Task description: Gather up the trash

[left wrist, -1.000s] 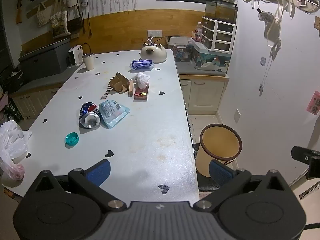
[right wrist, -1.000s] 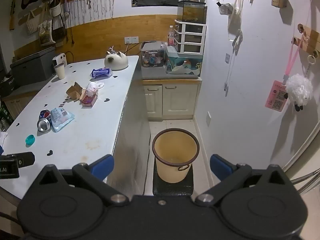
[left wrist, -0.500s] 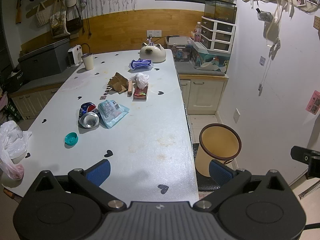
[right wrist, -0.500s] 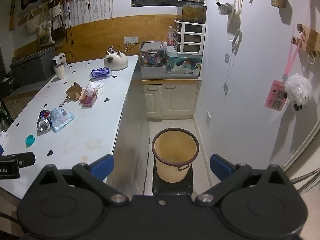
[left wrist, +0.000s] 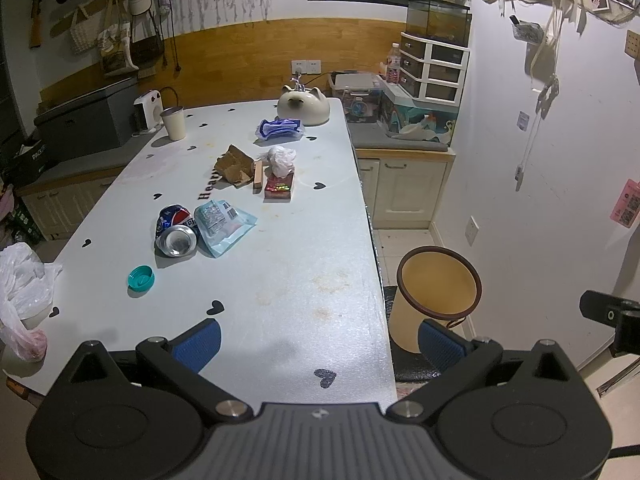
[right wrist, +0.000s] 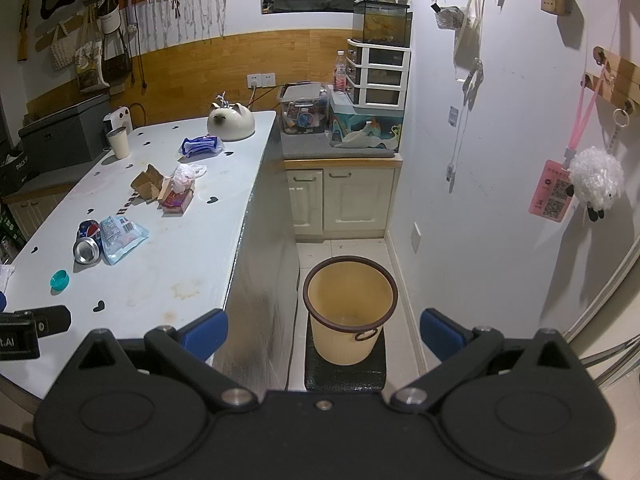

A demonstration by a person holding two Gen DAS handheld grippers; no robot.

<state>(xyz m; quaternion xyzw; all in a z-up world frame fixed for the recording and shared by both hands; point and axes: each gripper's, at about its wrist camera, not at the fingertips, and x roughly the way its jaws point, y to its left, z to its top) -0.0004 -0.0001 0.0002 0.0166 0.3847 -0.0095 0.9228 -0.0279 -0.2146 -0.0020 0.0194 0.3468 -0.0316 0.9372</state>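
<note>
Nothing has moved: 2 grippers, left gripper (left wrist: pixel 319 340) and right gripper (right wrist: pixel 323 330), spread empty; 1 can (left wrist: pixel 176 231), 1 bin (right wrist: pixel 350 309).

The left gripper (left wrist: pixel 318 340) is held level with its blue-padded fingers (left wrist: pixel 198 343) spread wide, gripping nothing; the right gripper (right wrist: pixel 323 334) is likewise splayed and empty

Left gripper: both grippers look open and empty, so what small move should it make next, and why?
Probably move the left gripper forward over the table toward the teal bottle cap, the nearest piece of trash. Its fingers stand wide apart and hold nothing, and the crushed can and snack wrapper lie farther away. The yellow bin on the floor looks empty.
</note>
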